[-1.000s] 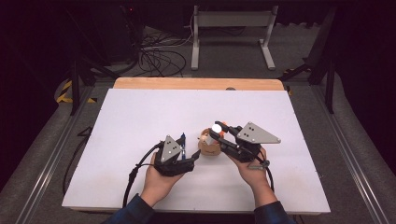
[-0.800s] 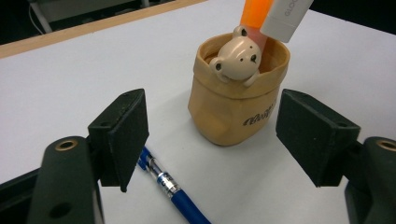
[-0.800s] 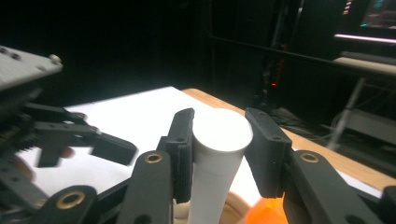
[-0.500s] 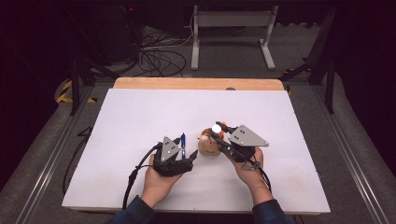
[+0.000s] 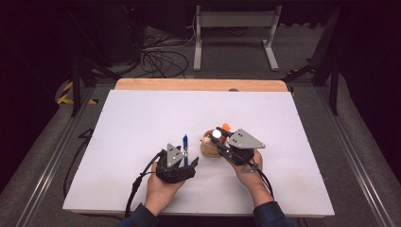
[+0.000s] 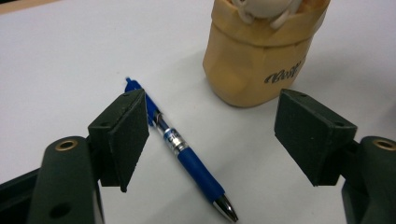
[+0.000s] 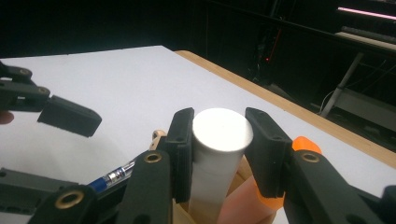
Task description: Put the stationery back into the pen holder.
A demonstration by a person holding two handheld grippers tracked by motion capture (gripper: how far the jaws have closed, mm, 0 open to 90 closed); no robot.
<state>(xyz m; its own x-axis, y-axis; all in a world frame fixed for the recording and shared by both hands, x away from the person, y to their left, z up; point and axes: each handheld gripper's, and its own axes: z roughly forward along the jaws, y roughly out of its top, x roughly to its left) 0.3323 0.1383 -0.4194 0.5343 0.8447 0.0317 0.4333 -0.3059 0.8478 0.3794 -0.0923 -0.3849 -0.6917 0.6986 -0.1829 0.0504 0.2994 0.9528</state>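
Observation:
A blue pen (image 5: pixel 185 144) lies on the white table (image 5: pixel 142 109), its silver tip toward the person. My left gripper (image 5: pixel 185 156) stands open over it; in the left gripper view the pen (image 6: pixel 187 158) lies between the jaws, close to the left pad and apart from the right one. Just right of it stands a tan holder (image 5: pixel 207 149) (image 6: pixel 252 70). My right gripper (image 5: pixel 217 135) (image 7: pixel 220 122) is shut on a white cylinder (image 7: pixel 215 182) that stands upright in the holder. An orange item (image 7: pixel 306 144) sits right behind it.
A wooden strip (image 5: pixel 198 85) runs along the table's far edge. Beyond it are floor cables (image 5: pixel 161 59) and a metal stand (image 5: pixel 236 19). Black cables trail from both grippers toward the near edge.
The right gripper has sunk a little with the white cylinder, toward the holder. The left gripper stays over the pen.

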